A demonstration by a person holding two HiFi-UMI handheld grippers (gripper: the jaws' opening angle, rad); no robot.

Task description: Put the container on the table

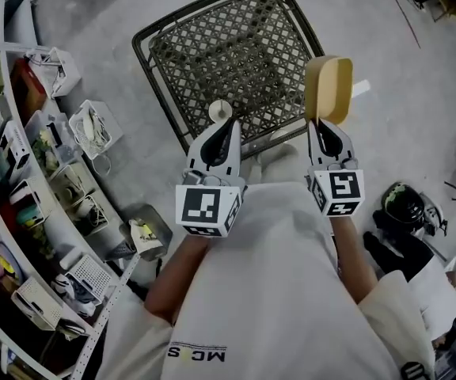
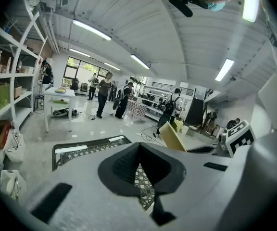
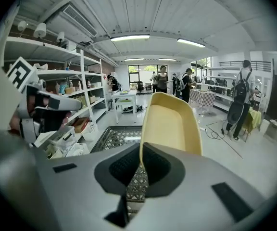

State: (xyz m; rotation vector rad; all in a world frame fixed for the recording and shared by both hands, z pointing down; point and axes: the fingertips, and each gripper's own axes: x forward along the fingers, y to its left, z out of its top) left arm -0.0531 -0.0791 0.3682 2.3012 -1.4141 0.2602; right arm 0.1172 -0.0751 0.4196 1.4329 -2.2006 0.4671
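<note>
**mesh_fan:** So what's the surface and the room like?

**tongs_guy:** One table (image 1: 228, 50) with a dark metal frame, rounded corners and an open diamond-lattice top you can see the floor through. The floor (image 1: 394, 77) is plain grey concrete, a bit mottled. White shelving (image 1: 2, 93) runs down the left side, crammed with white wire baskets and boxes. It's a big hall with a ribbed white ceiling and long strip lights (image 3: 130, 37). A few people (image 2: 102, 93) are standing far off near a white table (image 2: 56, 97).

**mesh_fan:** And the container?

**tongs_guy:** There's just one container (image 1: 328, 87). It's a pale yellow, smooth tub that looks like plastic, oblong with rounded corners. It's tipped up on end in the air over the table's right edge, not down on the lattice. The right gripper (image 1: 321, 125) is clenched on its rim, one jaw inside the hollow and one outside.

**mesh_fan:** Other hand?

**tongs_guy:** The left gripper (image 1: 229, 127) has its jaws pressed together on nothing, with only lattice showing behind them. It's over the table's near edge, well apart from the tub. That makes two grippers, both white with ribbed dark pads, and two marker cubes, one on each (image 1: 206, 208) (image 1: 337, 192). There's also a small white round thing (image 1: 220, 111) just past the left tips, but I can't tell what it is.
</note>
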